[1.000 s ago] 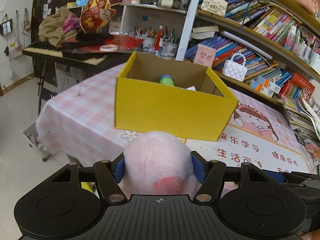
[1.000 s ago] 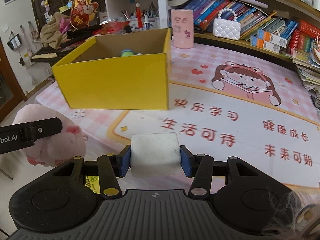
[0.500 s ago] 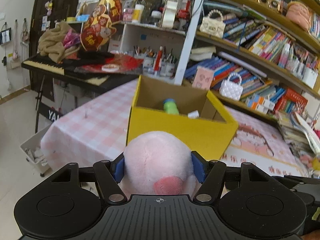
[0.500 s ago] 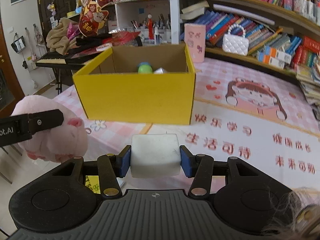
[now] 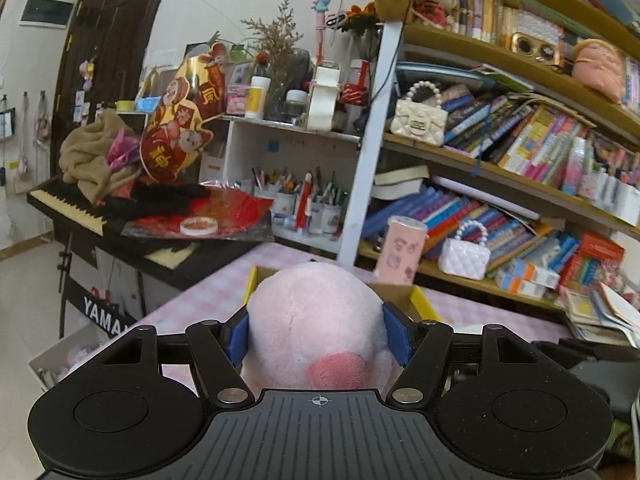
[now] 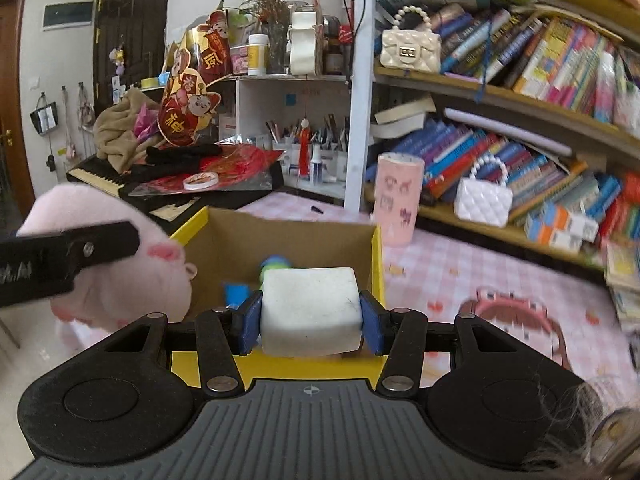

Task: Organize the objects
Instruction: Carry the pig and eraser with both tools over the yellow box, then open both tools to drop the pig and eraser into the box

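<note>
My left gripper [image 5: 318,336] is shut on a pink plush toy [image 5: 316,324], which fills the space between its blue pads and hides most of the yellow box [image 5: 420,300] behind it. My right gripper [image 6: 310,316] is shut on a white block [image 6: 310,312], held just above the near wall of the yellow box [image 6: 378,256]. The open box stands on the pink checked tablecloth [image 6: 460,276] and holds a green and blue toy [image 6: 274,264]. In the right wrist view the pink plush toy [image 6: 120,276] hangs at the box's left side, with the left gripper's black finger [image 6: 68,254] across it.
A pink cup [image 6: 398,198] stands behind the box's right corner. Shelves packed with books [image 6: 520,140] and small white handbags [image 6: 482,198] run along the right. A keyboard piano [image 5: 80,208] piled with cloth and red decorations stands at the left, beyond the table's edge.
Both grippers have risen and come forward to the yellow box with their loads. The box now sits low and close in both views; its inside shows in the right wrist view.
</note>
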### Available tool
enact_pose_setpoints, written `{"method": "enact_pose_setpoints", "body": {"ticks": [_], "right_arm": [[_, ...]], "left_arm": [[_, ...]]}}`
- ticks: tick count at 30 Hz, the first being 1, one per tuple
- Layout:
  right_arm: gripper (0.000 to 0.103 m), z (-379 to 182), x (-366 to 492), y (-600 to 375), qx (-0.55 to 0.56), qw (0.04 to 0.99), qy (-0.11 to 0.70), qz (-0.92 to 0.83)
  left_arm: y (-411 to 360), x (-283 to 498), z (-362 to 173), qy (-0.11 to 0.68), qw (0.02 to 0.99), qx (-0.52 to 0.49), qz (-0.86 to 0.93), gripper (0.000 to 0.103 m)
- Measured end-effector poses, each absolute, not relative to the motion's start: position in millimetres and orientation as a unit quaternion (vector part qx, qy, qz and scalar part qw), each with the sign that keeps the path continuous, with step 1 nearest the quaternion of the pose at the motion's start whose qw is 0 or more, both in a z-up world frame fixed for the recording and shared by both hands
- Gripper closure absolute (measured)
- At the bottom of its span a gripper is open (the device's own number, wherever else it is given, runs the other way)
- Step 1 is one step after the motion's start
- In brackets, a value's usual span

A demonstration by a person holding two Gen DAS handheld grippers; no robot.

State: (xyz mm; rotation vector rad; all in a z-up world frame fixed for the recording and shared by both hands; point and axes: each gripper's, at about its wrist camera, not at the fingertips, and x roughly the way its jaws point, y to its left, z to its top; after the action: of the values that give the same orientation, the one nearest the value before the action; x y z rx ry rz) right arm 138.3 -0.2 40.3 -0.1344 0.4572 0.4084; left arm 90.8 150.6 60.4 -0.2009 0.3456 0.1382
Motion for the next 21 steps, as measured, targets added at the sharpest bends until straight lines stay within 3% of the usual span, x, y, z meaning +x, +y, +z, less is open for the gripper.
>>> {"method": "enact_pose_setpoints", "body": {"ticks": [21], "right_arm": [[0.056, -17.3, 238.2, 34.3, -0.161, 0.885, 0.32, 0.297]], "left_arm": [[135.8, 198.7, -8.9, 0.292, 0.949, -0.062, 0.104, 0.032]]}}
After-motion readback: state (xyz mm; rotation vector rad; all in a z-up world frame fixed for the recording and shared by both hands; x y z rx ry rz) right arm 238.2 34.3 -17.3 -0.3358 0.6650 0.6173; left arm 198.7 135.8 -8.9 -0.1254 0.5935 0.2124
